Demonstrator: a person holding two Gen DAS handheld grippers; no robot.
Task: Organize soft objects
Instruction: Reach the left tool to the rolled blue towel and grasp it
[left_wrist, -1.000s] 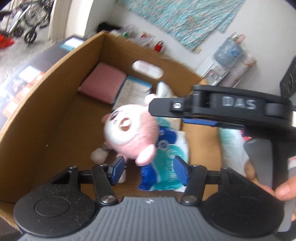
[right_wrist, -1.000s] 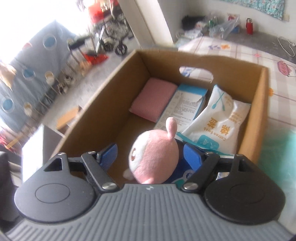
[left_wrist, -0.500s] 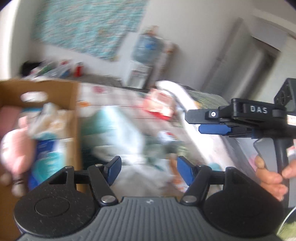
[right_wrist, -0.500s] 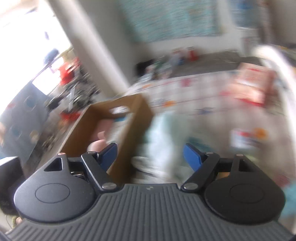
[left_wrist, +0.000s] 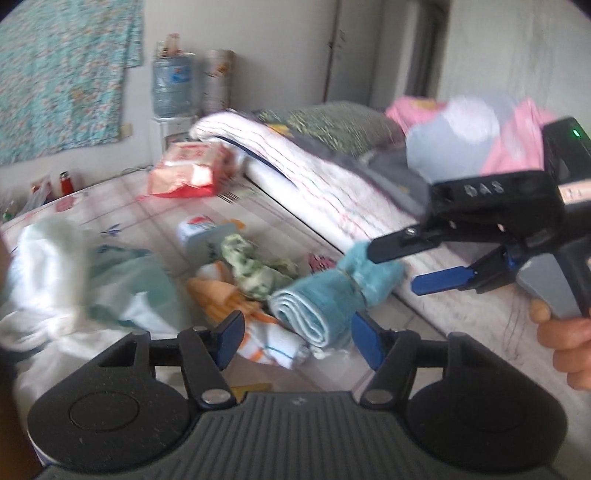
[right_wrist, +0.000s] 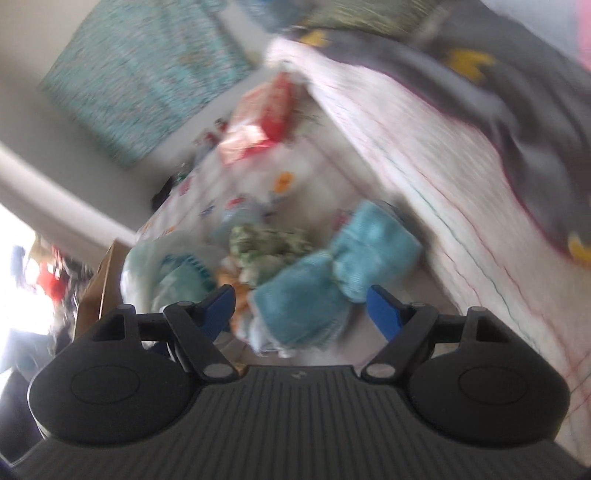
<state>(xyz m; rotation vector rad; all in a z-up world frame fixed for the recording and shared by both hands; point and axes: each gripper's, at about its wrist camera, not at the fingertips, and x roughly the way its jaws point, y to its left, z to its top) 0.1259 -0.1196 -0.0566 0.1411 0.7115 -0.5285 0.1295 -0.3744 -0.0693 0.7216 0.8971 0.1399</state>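
Note:
A rolled teal towel (left_wrist: 325, 299) lies on the tiled surface, also in the blurred right wrist view (right_wrist: 325, 280). Beside it are a green patterned cloth (left_wrist: 258, 266), an orange cloth (left_wrist: 218, 295) and a white striped cloth (left_wrist: 269, 343). My left gripper (left_wrist: 298, 338) is open and empty, just in front of the towel. My right gripper (right_wrist: 300, 309) is open and empty above the towel; it shows in the left wrist view (left_wrist: 410, 262) to the towel's right. The cardboard box edge (right_wrist: 99, 288) is at the left.
A pale teal and white bundle (left_wrist: 74, 280) lies at the left. A red snack pack (left_wrist: 188, 170) and a small white box (left_wrist: 199, 232) lie farther back. A folded white quilt (left_wrist: 325, 192) and dark bedding (left_wrist: 332, 125) rise on the right.
Both grippers have swung right, away from the cardboard box with the pink plush toy, to the pile of cloths. Both stay open and empty.

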